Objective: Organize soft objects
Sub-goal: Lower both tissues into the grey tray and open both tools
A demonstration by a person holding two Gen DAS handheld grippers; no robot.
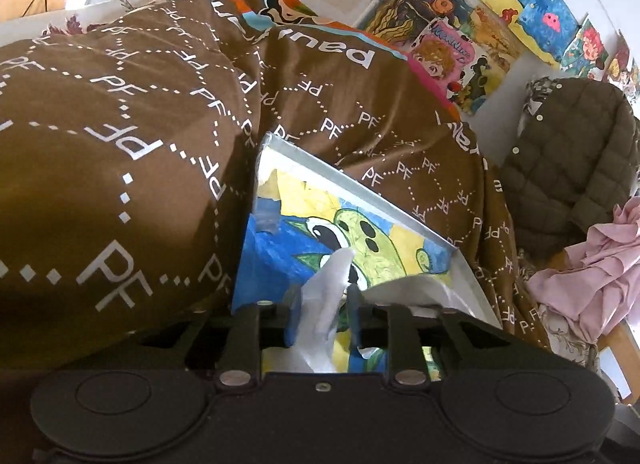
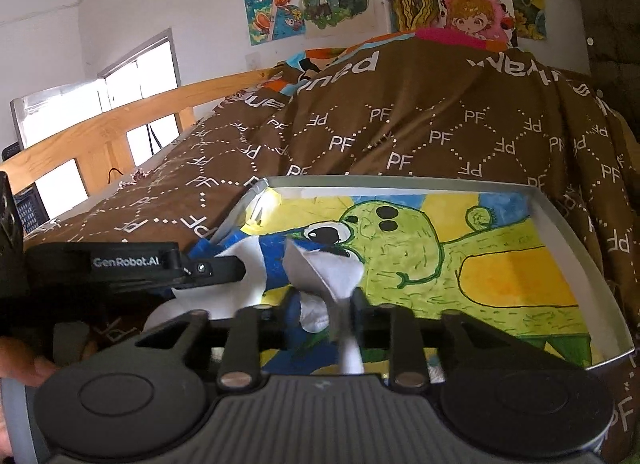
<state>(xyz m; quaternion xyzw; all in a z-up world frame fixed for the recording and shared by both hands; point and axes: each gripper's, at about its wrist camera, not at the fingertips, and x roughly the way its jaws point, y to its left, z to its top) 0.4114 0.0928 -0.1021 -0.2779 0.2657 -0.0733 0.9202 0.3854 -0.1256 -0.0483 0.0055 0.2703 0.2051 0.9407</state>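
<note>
The white cloth [image 2: 320,276] is thin, limp and light, draped between both sets of jaws over the tray [image 2: 576,232] on the bed. The left gripper [image 1: 322,304] and right gripper [image 2: 322,304] stand parted around its folds; a bunched edge gives the surest hold.

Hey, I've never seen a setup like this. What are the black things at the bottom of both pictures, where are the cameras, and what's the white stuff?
There is no robot here. A person holds a two-finger clamp in each hand, and each clamp carries a wide-angle camera that looks along its fingers. One picture comes from the left gripper, the other from the right gripper. A shallow metal tray with a green creature painting inside lies on a brown quilt on a bed. A white cloth sits between both grippers' jaws, which look partly open and seem not to squeeze it.
</note>
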